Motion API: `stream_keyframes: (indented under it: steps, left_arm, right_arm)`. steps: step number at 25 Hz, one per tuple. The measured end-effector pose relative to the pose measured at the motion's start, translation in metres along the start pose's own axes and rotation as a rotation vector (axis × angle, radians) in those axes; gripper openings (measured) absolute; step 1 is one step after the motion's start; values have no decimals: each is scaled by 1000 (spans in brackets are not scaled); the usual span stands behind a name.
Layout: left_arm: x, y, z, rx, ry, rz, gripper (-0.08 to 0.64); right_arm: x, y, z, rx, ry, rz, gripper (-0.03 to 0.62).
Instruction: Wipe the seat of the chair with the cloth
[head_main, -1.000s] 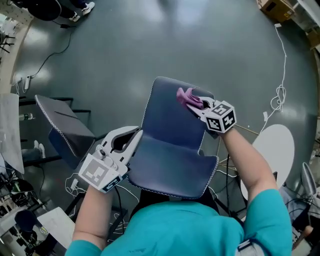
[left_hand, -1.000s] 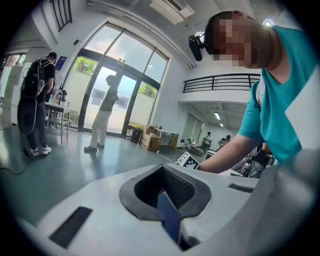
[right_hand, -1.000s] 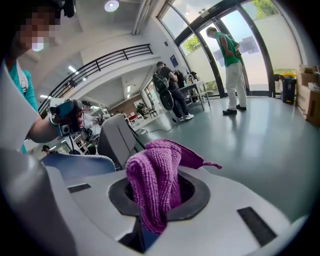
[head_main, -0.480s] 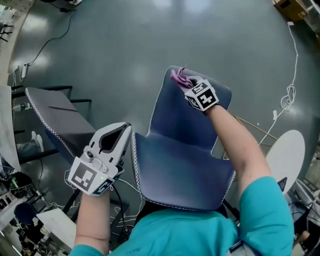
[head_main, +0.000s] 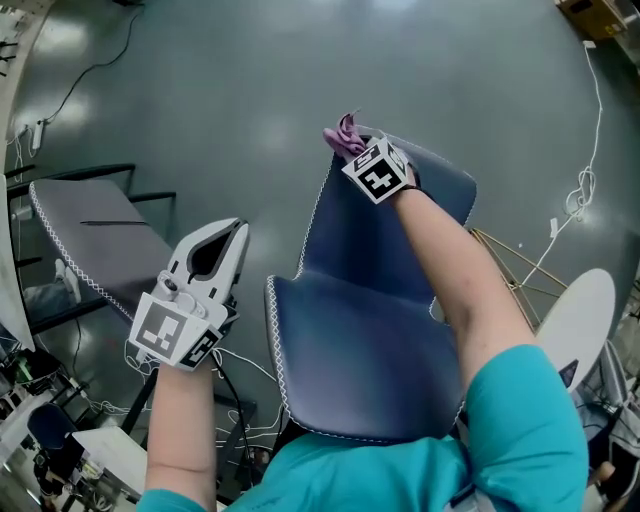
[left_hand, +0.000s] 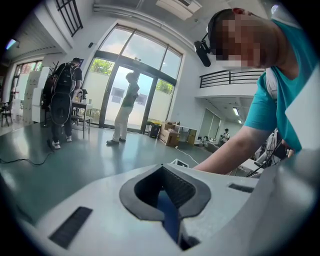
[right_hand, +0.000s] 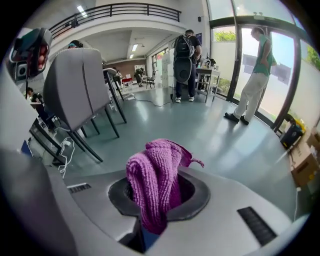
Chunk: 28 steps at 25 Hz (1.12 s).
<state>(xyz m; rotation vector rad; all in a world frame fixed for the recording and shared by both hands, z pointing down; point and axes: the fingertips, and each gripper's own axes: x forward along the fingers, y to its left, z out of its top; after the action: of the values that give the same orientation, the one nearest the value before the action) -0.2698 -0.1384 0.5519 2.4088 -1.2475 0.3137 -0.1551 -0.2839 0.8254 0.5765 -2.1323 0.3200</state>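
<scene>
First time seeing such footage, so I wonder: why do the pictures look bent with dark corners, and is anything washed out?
Head view: wide lens bows the floor, with pale glare patches along the top. Left gripper view: fisheye circle, black corners, windows blown bright. Right gripper view: same curve and corners; the cloth is sharp.

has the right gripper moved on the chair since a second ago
Yes. The right gripper, shut on the cloth, has slid across the chair away from the person, up to its far edge, where the cloth now pokes past the rim.
</scene>
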Motion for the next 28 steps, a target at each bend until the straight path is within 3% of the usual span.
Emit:
stream_keyframes:
  steps: [4, 8, 28]
  left_arm:
    - [7, 13, -2, -6, -1, 8, 2]
    - [15, 12, -6, -16, 12, -3, 2]
    - [56, -23, 26, 10, -9, -69, 2]
  right_arm:
    - [23, 1, -5, -108, 79, -16, 60]
    - [33, -4, -12, -155, 129, -29, 58]
    - [5, -21, -70, -71, 181, 14, 55]
